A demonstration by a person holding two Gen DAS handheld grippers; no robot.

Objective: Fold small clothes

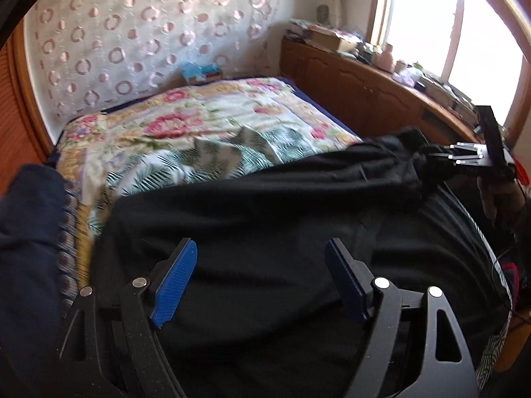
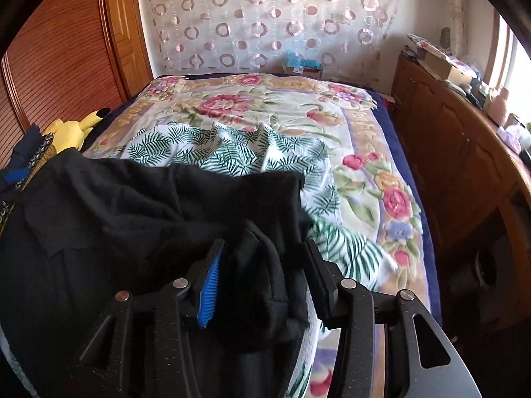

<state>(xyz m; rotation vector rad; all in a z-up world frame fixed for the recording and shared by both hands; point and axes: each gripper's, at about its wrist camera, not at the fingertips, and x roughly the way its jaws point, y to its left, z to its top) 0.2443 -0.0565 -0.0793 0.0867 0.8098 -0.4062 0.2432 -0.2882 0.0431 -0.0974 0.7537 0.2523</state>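
Black garment (image 2: pixel 116 219) bunched in right gripper (image 2: pixel 262 265), left gripper (image 1: pixel 262 278) spread

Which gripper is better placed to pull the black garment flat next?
Probably the right gripper: black garment is bunched between its fingers. The left gripper is open above the cloth, holding nothing.

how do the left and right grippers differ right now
The left gripper has its jaws spread wide with nothing between them, hovering over the black garment. The right gripper has a bunched fold of that garment between its narrower jaws; whether it pinches it is unclear. The left sits over the flat middle, the right at an edge beside the fern-print cloth. Both have black frames and blue pads.
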